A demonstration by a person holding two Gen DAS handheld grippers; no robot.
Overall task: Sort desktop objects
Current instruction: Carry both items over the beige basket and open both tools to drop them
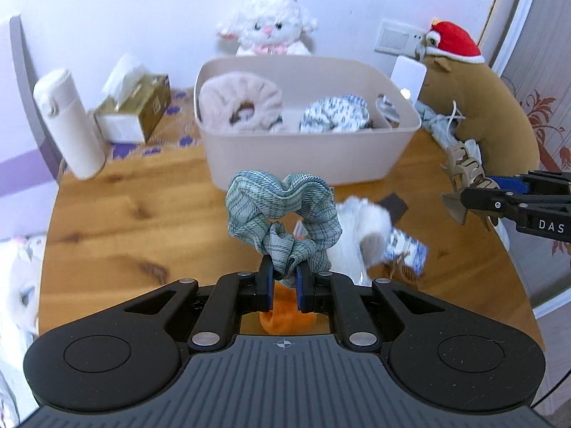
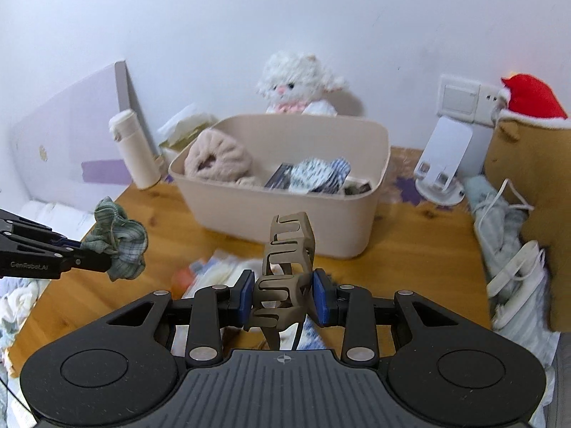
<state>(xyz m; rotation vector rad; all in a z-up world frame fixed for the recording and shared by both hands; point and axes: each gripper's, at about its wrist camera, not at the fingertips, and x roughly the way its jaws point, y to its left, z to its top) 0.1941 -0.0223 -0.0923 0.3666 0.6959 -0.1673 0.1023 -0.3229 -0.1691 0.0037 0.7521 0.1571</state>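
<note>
In the left wrist view, a white bottle (image 1: 67, 125) stands at the left edge of the wooden tabletop (image 1: 117, 214), with a tissue box (image 1: 134, 107) just beside it to the right. At centre, the left tongs (image 1: 283, 278) are pinched tight on a fold of a green plaid scrunchie (image 1: 282, 210), which hangs above the tabletop in front of the beige bin (image 1: 303, 157). The bin holds a fluffy pink scrunchie (image 1: 241, 101) on its left side and a blue-and-white patterned scrunchie (image 1: 333, 114) to the right of that. A white plush lamb (image 1: 267, 26) sits behind the bin against the wall. Under the tongs an orange furry item (image 1: 285, 321) lies on the tabletop, and right of centre is a blurred white fluffy item (image 1: 360, 235). At the right edge a brown plush with a red hat (image 1: 474, 100) leans by the wall.

In the right wrist view, the left tongs and their scrunchie show at mid-left. At lower centre, the right tongs (image 2: 283, 299) stand partway closed, their blue pads (image 2: 245, 296) pressing both sides of a tan claw hair clip (image 2: 287, 267) that is held upright and clear of the tabletop, in front of the bin. A white phone stand (image 2: 442, 164) is at the right.
</note>
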